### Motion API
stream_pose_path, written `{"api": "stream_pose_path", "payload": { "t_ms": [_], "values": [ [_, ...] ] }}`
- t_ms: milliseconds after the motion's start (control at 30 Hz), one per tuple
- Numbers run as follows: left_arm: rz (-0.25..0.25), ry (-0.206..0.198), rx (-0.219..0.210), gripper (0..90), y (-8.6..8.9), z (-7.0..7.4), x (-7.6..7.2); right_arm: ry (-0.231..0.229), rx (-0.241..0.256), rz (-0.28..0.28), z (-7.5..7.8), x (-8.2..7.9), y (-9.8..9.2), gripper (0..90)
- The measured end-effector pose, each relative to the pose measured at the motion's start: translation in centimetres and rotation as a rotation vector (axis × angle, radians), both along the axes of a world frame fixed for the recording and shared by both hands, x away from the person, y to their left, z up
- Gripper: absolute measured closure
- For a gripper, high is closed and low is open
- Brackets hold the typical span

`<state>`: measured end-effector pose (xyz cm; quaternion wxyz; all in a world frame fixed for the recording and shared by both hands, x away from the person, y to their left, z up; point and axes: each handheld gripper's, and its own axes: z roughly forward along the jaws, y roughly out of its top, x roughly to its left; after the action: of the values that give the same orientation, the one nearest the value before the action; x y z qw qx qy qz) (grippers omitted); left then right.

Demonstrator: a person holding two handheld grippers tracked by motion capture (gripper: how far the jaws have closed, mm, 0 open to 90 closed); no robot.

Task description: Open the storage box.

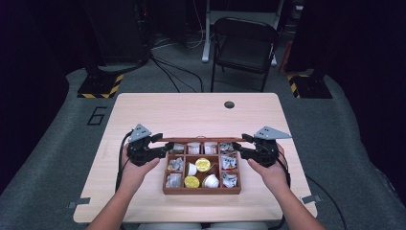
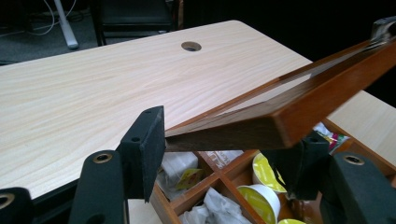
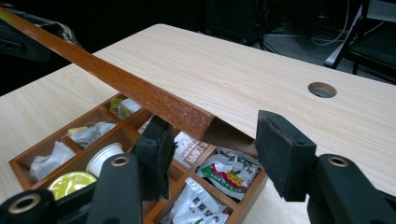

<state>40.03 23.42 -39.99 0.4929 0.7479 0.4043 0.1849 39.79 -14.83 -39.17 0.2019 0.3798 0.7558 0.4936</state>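
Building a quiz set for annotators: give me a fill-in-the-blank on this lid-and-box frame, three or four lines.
1. The two black grippers, left gripper and right gripper, hold the flat brown wooden lid above the ____ edge of the box.
2. The divided brown wooden box rests on the light wooden ____.
3. The pods in the box's middle compartment have ____ foil tops.
4. A black folding ____ stands beyond the table.

Missing words: far; table; yellow; chair
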Motion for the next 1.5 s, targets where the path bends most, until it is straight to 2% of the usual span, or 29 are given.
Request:
{"api": "stream_pose_path", "payload": {
  "t_ms": [167, 333, 400, 567, 733, 967, 1133, 1233, 1367, 1500],
  "values": [
    [0.018, 0.003, -0.005, 36.0, -0.4, -0.4, 1.0, 0.013, 0.001, -0.020, -0.4, 1.0, 0.3, 44.9],
    [0.033, -0.012, -0.023, 33.5, -0.8, -0.7, 2.1, 0.041, 0.032, -0.045, -0.8, 2.2, 0.3, 43.6],
    [0.030, -0.008, -0.025, 32.9, -0.8, -0.8, 2.3, 0.041, 0.030, -0.046, -0.9, 2.4, 0.4, 43.3],
    [0.032, -0.026, -0.035, 31.8, -1.1, -1.0, 2.9, 0.048, 0.020, -0.060, -1.3, 3.3, 0.5, 41.6],
    [0.037, -0.037, -0.059, 30.9, -1.2, -1.4, 3.6, 0.047, 0.026, -0.065, -1.8, 4.1, 0.7, 40.3],
    [0.051, -0.037, -0.075, 30.5, -1.3, -1.8, 4.2, 0.049, 0.002, -0.076, -2.5, 5.0, 1.1, 40.2],
    [0.056, -0.008, -0.072, 28.1, -1.7, -2.3, 4.7, 0.064, 0.000, -0.089, -3.1, 5.5, 1.1, 39.4],
    [0.060, -0.007, -0.072, 27.1, -1.7, -2.6, 4.8, 0.071, 0.004, -0.090, -3.5, 5.8, 1.1, 38.8],
    [0.069, 0.019, -0.109, 25.2, -1.8, -2.9, 5.2, 0.070, 0.006, -0.094, -3.8, 6.1, 1.2, 38.1],
    [0.076, 0.023, -0.117, 24.0, -1.9, -3.0, 5.3, 0.059, 0.011, -0.090, -3.8, 6.2, 1.4, 38.0]
  ]
}}
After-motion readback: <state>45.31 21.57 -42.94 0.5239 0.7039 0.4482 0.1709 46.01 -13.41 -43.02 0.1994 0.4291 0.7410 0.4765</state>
